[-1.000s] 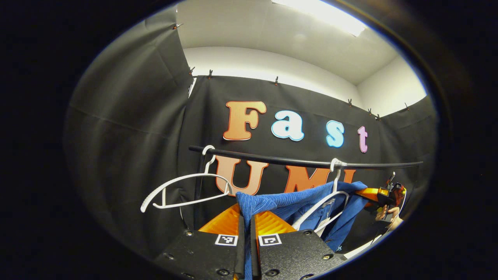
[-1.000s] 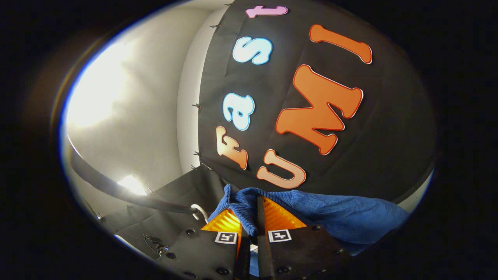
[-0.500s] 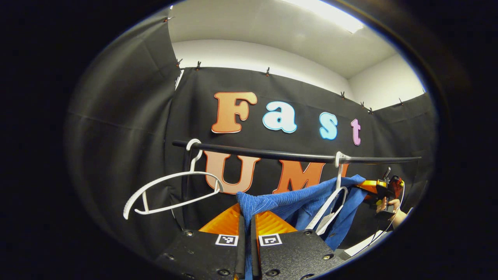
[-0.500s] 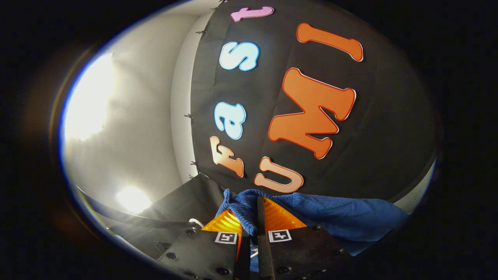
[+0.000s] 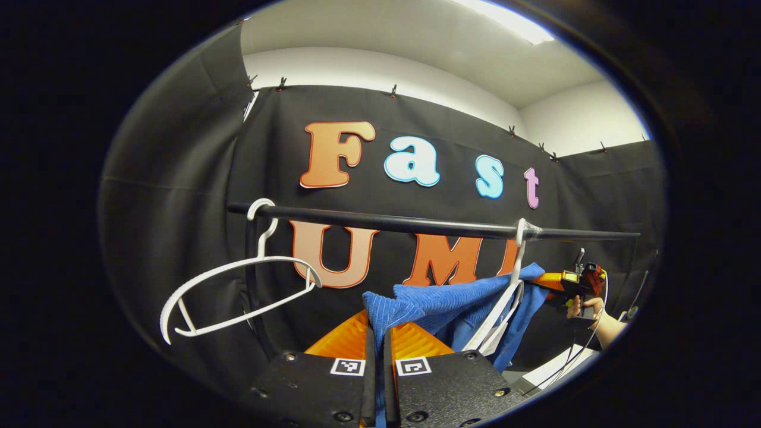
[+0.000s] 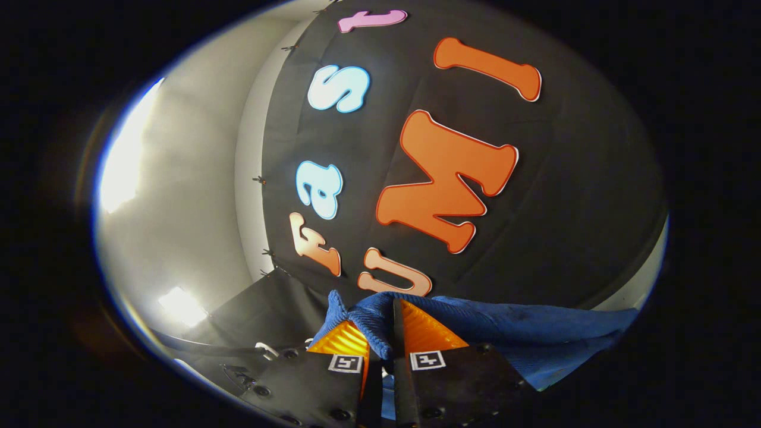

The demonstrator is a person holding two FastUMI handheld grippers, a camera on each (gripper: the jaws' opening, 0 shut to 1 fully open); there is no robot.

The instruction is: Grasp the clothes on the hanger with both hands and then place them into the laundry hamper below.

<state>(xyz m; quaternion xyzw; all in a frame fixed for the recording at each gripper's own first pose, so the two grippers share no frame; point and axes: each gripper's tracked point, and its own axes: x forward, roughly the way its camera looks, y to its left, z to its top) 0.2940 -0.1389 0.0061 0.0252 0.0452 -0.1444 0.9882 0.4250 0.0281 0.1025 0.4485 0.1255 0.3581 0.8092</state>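
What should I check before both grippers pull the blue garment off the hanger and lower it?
1. Left gripper shut on the blue garment: ok.
2. Right gripper shut on it: ok.
3. Garment free of its white hanger: not ok, the hanger runs through the cloth.
4. That hanger hooked on the rail: ok.
5. Empty hanger apart from the garment: ok.
6. Hamper below: cannot tell.

The blue shirt (image 5: 452, 300) is covering most of the white hanger (image 5: 505, 297) under it. In the right gripper view, the picture's edge is cutting off the shirt (image 6: 535, 333) low down. The far hand (image 5: 585, 308) is looking too small to tell its fingers.
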